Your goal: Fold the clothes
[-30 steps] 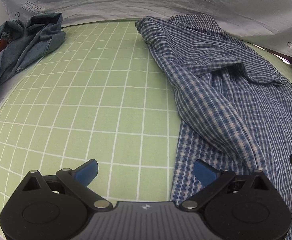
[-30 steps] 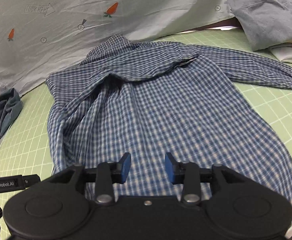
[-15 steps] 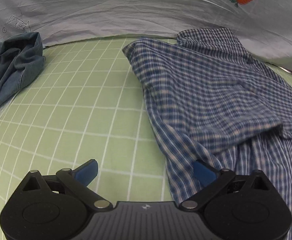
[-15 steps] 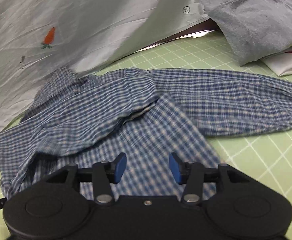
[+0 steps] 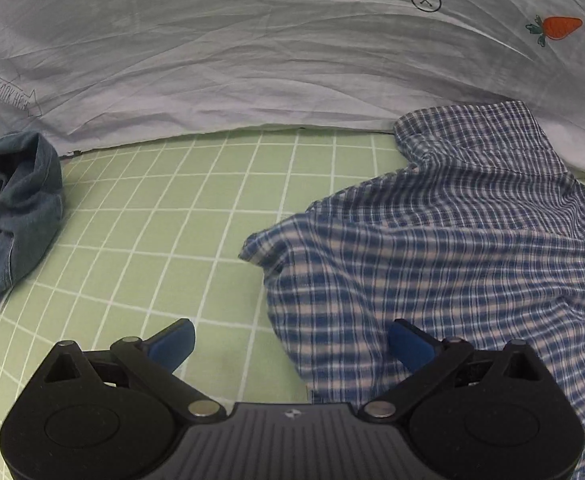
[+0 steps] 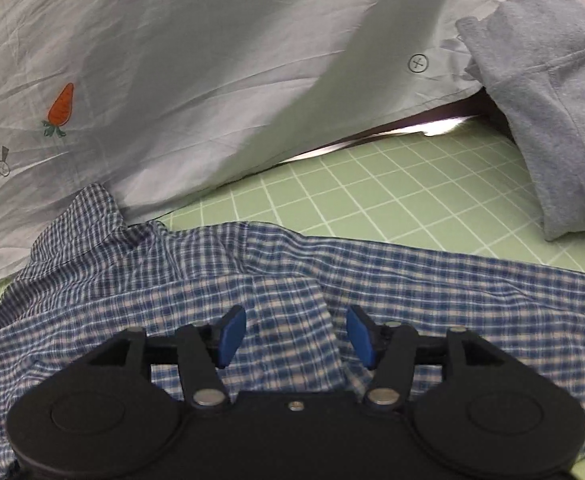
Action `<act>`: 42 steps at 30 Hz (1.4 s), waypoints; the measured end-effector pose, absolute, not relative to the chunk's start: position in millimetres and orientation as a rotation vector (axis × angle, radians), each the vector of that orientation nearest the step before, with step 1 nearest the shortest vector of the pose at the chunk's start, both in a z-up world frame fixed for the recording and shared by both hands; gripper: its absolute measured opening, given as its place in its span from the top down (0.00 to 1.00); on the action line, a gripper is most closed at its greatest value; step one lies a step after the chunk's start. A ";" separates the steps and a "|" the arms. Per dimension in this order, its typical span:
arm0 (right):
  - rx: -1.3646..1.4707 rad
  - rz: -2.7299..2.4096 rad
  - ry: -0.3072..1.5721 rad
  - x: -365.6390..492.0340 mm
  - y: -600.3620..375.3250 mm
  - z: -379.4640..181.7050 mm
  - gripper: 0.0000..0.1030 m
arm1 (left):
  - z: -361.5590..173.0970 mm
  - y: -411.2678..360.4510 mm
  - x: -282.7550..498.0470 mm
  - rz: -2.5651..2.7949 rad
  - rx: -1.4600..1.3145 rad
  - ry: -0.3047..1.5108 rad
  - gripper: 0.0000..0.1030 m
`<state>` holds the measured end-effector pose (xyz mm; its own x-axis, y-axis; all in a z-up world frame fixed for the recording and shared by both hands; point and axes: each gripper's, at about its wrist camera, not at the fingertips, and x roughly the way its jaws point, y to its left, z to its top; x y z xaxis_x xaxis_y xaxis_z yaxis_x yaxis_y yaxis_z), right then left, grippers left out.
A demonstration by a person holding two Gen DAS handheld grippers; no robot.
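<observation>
A blue and white checked shirt [image 5: 432, 248] lies spread on the green grid mat [image 5: 164, 232], its collar toward the far sheet. My left gripper [image 5: 290, 344] is open wide, low over the shirt's left edge, with the right finger over the cloth and the left finger over bare mat. In the right wrist view the shirt [image 6: 292, 264] fills the lower half, one sleeve running off to the right. My right gripper [image 6: 295, 335] is open and empty, just above the shirt's upper body.
A crumpled denim garment [image 5: 8, 216] lies at the mat's left edge. A folded grey garment [image 6: 552, 92] lies at the right back. A white sheet with carrot prints [image 5: 292, 52] hangs behind the mat.
Both grippers have moved forward toward the shirt's collar end and lower over it. The right gripper's jaws have opened wider. The shirt has not moved.
</observation>
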<state>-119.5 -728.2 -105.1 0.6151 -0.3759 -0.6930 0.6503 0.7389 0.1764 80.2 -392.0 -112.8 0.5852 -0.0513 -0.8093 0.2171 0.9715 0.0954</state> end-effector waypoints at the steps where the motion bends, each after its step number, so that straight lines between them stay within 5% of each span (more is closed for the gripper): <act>1: 0.434 -0.602 0.691 -116.2 -728.2 -108.2 0.36 | -114.4 -393.8 84.3 -0.159 0.189 0.936 0.01; 14: 0.455 -0.605 0.730 -107.2 -738.7 -124.7 0.28 | -108.1 -380.2 134.4 -0.185 -0.034 0.939 0.04; 16: 0.480 -0.585 0.722 -108.2 -740.5 -124.4 0.38 | -106.4 -373.4 142.9 -0.188 -0.095 0.951 0.15; 19: 0.491 -0.554 0.701 -109.7 -739.6 -122.8 0.63 | -108.2 -365.8 151.7 -0.197 -0.178 0.986 0.51; 21: 0.468 -0.543 0.682 -109.5 -737.7 -118.5 0.84 | -108.7 -365.1 152.9 -0.201 -0.187 0.985 0.89; 25: 0.434 -0.532 0.609 -112.0 -738.4 -96.6 0.93 | -98.4 -366.1 155.1 -0.194 -0.195 0.937 0.95; 32: 0.339 -0.669 0.386 -131.4 -775.1 -20.2 0.94 | -38.8 -398.3 172.1 -0.262 -0.213 0.806 1.00; 37: 0.312 -0.805 0.427 -140.8 -820.5 -22.8 0.94 | -46.6 -433.1 184.7 -0.277 -0.046 0.789 0.97; 40: 0.365 -0.825 0.472 -147.5 -836.2 -38.7 0.94 | -58.1 -438.0 190.7 -0.303 -0.026 0.839 0.74; 42: 0.366 -0.834 0.499 -151.4 -837.1 -48.2 0.94 | -63.2 -426.1 184.3 -0.293 -0.045 0.855 0.45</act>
